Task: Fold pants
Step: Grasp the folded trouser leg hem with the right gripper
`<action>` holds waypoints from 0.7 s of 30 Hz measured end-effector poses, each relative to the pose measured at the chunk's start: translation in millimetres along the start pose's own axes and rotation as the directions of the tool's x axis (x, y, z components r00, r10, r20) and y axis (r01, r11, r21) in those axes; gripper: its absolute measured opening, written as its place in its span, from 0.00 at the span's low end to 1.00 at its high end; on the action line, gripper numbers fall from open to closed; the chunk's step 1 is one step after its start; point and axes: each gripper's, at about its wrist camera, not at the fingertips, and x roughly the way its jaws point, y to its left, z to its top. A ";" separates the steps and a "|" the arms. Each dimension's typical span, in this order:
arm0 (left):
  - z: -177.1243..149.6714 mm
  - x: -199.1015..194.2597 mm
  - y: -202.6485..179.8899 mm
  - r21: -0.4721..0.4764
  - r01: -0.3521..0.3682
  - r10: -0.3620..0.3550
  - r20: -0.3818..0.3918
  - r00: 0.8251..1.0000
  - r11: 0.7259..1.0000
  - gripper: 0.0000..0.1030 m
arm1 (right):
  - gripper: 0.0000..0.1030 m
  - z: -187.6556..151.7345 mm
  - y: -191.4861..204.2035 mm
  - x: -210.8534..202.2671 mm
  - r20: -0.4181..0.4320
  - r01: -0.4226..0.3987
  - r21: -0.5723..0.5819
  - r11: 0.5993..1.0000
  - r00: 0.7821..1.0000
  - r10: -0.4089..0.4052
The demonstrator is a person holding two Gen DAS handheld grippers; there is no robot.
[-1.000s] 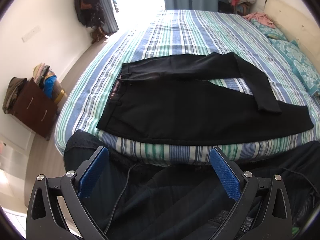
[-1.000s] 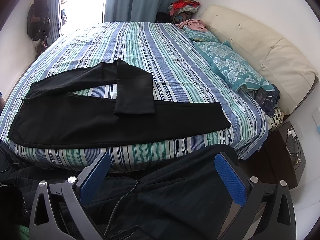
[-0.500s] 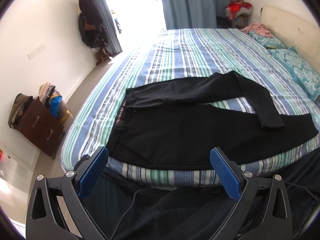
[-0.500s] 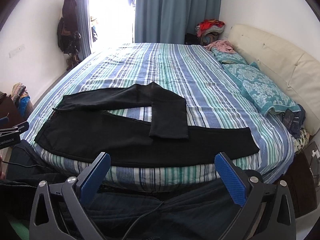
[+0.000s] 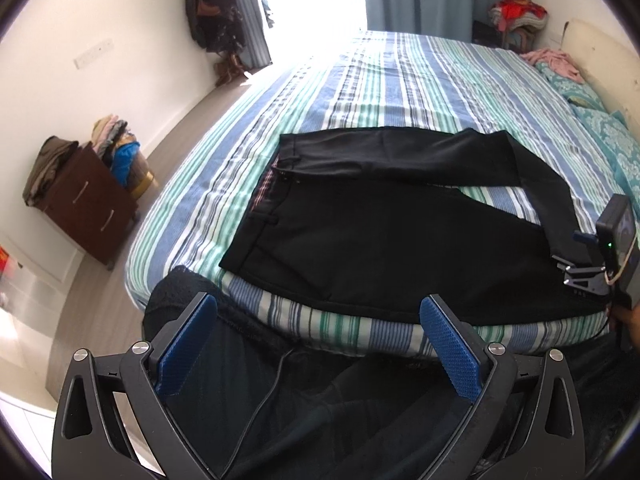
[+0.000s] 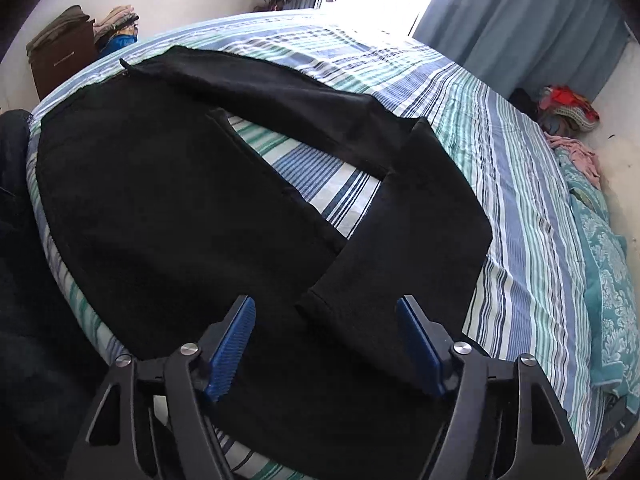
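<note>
Black pants (image 5: 380, 236) lie flat on the striped bed (image 5: 400, 80), waistband to the left, near the bed's front edge. The far leg is bent back so its cuff lies across the near leg. My left gripper (image 5: 318, 344) is open and empty, held off the bed's front edge below the waist end. My right gripper (image 6: 326, 344) is open, low over the pants (image 6: 160, 200), with the folded leg's cuff (image 6: 332, 304) just ahead between the blue pads. The right gripper's body shows at the right edge of the left wrist view (image 5: 612, 256).
A brown drawer chest (image 5: 84, 204) with piled clothes stands left of the bed. Teal pillows (image 6: 604, 264) and a cream headboard (image 5: 600, 56) are at the right. Blue curtains (image 6: 520, 8) and a bright window are behind. Dark clothing (image 5: 320, 400) lies below the bed's front edge.
My right gripper has dropped and moved forward over the bed to the bent leg's cuff. My left gripper has come slightly closer to the waist end.
</note>
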 end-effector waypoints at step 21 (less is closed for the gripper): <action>12.1 32.7 -65.1 0.205 -0.026 0.038 -0.057 0.998 0.978 0.99 | 0.12 9.8 -275.1 -38.8 -0.075 0.258 0.445 0.858 0.965 -0.252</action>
